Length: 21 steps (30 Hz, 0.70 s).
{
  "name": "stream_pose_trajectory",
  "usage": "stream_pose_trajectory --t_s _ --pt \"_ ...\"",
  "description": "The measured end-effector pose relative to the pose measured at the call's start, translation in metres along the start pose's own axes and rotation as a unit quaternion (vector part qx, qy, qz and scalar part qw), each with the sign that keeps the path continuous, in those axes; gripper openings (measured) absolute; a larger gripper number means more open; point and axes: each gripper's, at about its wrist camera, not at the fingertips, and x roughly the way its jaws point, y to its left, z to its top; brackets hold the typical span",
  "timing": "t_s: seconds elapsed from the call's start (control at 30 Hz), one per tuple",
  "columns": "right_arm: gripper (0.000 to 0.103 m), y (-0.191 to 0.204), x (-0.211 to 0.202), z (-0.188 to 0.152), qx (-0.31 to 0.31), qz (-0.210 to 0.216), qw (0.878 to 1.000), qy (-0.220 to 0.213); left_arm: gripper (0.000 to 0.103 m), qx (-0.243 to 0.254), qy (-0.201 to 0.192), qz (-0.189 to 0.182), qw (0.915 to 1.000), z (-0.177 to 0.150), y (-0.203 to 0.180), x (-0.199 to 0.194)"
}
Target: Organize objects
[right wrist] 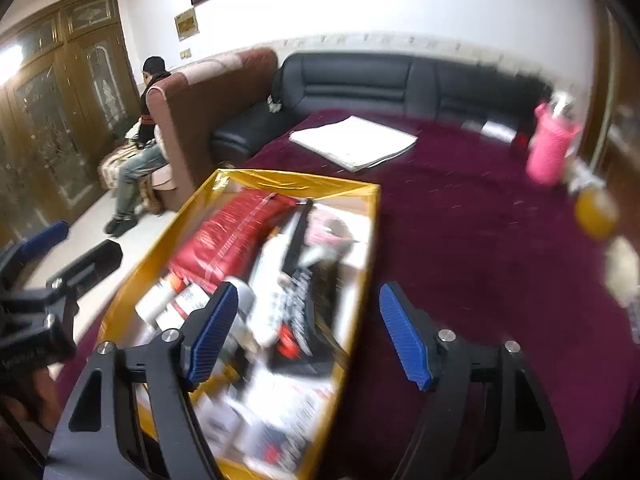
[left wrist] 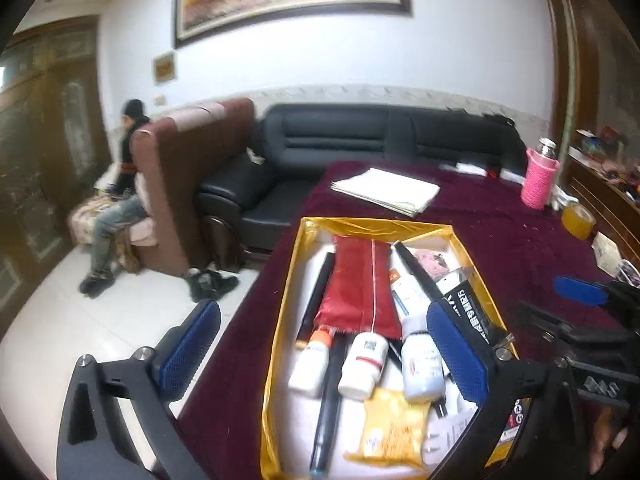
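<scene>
An open gold-rimmed box (left wrist: 304,240) lies on the maroon tablecloth. Inside it are a red pouch (left wrist: 360,280), three white bottles (left wrist: 362,364), a yellow packet (left wrist: 394,428), a long black stick (left wrist: 326,400) and a black printed packet (left wrist: 468,304). My left gripper (left wrist: 322,312) hovers over the box's near end, open wide, with nothing pressed between its blue pads (left wrist: 188,348). My right gripper (right wrist: 308,292) is open above the box's right rim (right wrist: 296,182), also holding nothing. Each gripper shows at the edge of the other's view: the right gripper (left wrist: 560,304), the left gripper (right wrist: 76,244).
A stack of white papers (left wrist: 386,190) lies beyond the box. A pink-sleeved bottle (left wrist: 540,178) and a yellow tape roll (left wrist: 578,220) stand at the table's right. A black sofa (left wrist: 360,136) lines the wall. A person (left wrist: 120,200) sits left; shoes (left wrist: 212,282) lie on the floor.
</scene>
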Motion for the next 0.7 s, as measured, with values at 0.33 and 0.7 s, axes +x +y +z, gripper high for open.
stream_pose_trajectory --t_s 0.33,0.7 --pt "0.081 -0.013 -0.071 -0.07 -0.047 -0.012 0.995 -0.084 0.102 -0.028 -0.022 0.04 0.9985 -0.045 -0.002 -0.039" --pt "0.081 0.007 -0.077 -0.091 -0.063 0.021 0.993 -0.093 0.102 0.01 -0.044 0.137 0.9895 -0.085 0.013 -0.061"
